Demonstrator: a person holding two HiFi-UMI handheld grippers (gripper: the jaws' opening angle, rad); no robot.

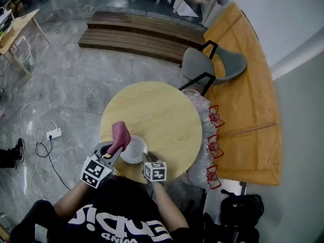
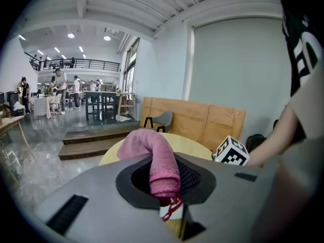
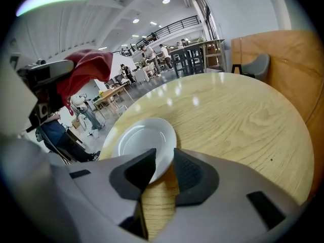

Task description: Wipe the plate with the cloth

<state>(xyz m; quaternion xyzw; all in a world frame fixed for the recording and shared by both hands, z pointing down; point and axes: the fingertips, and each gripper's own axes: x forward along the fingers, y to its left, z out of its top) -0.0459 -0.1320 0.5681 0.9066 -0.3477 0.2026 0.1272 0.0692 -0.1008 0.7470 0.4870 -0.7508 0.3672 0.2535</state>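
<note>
A small white plate point(image 1: 133, 150) sits near the front edge of the round wooden table point(image 1: 162, 110). My right gripper point(image 1: 147, 159) is shut on the plate's near right rim; in the right gripper view the rim of the plate point(image 3: 144, 142) runs in between the two pads of that gripper point(image 3: 163, 168). A pink cloth point(image 1: 120, 134) stands up from my left gripper point(image 1: 116, 149), just left of the plate and above its edge. The left gripper point(image 2: 167, 186) is shut on the cloth point(image 2: 154, 158), which droops forward over the jaws.
A grey chair point(image 1: 215, 65) stands behind the table, beside a large orange board point(image 1: 248, 95). A plastic bag with red print point(image 1: 212, 147) hangs at the table's right. Wooden steps point(image 1: 142, 34) lie farther back. A power strip with cable point(image 1: 52, 133) is on the floor at left.
</note>
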